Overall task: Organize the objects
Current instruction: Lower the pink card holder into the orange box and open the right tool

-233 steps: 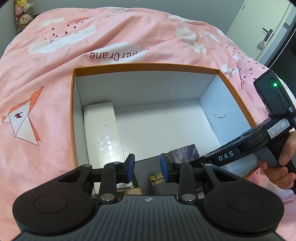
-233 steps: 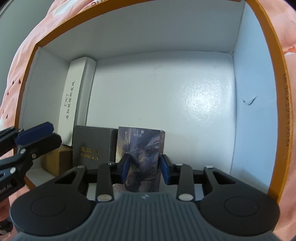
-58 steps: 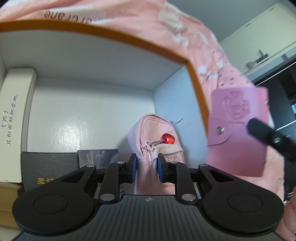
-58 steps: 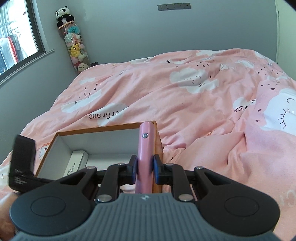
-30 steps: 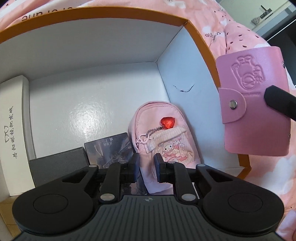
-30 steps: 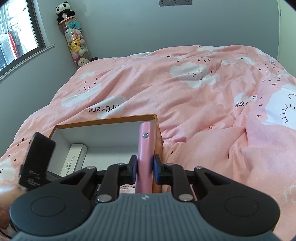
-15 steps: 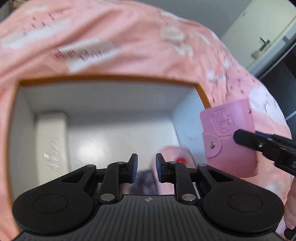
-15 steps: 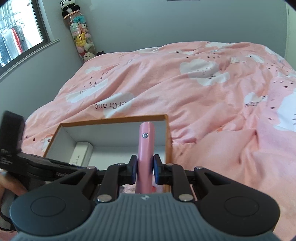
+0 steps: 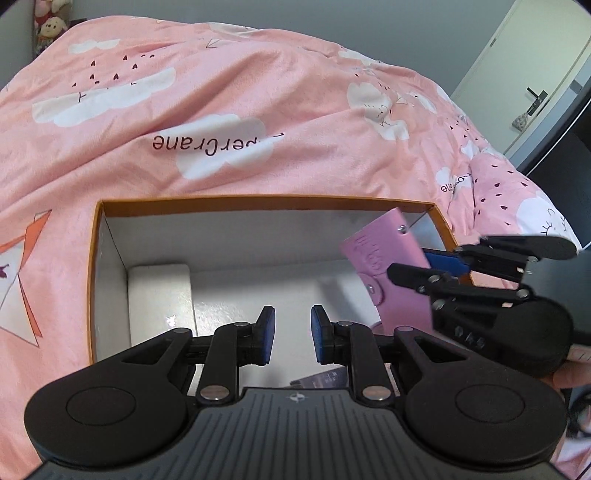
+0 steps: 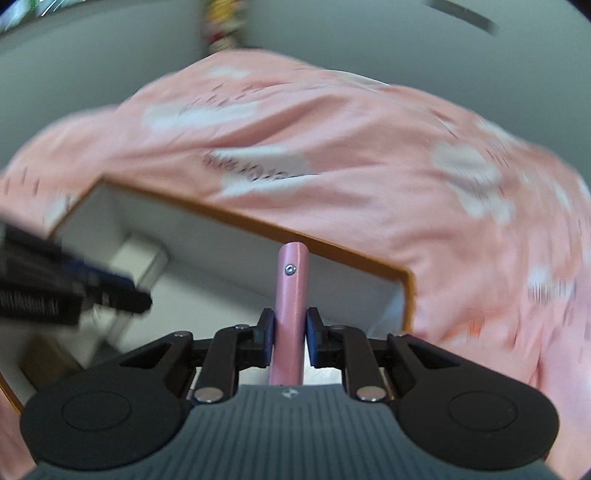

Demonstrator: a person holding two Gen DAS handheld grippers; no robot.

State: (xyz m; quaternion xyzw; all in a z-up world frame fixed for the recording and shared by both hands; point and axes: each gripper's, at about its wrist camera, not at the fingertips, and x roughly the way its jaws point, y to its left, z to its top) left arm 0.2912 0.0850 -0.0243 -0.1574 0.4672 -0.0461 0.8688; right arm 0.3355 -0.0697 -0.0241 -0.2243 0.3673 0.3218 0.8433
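An orange-rimmed box point(image 9: 258, 202) with white inside walls lies on a pink bed. A white glasses case point(image 9: 160, 295) lies along its left wall. My left gripper point(image 9: 289, 336) is open and empty above the box's near side. My right gripper point(image 10: 289, 334) is shut on a pink card wallet point(image 10: 291, 295), held edge-on. In the left wrist view the wallet point(image 9: 388, 273) hangs over the box's right part, with the right gripper point(image 9: 428, 264) reaching in from the right. The corner of a dark card box point(image 9: 321, 380) shows behind my left fingers.
A pink quilt point(image 9: 221, 110) with cloud prints surrounds the box. A door point(image 9: 535, 85) stands at the far right. Stuffed toys point(image 9: 48, 22) sit at the far left. The right wrist view is blurred by motion; the left gripper point(image 10: 66, 291) shows at its left edge.
My right gripper has carried the pink wallet left, over the box's right part. My left gripper has drawn back and up, and the pink pouch is hidden now.
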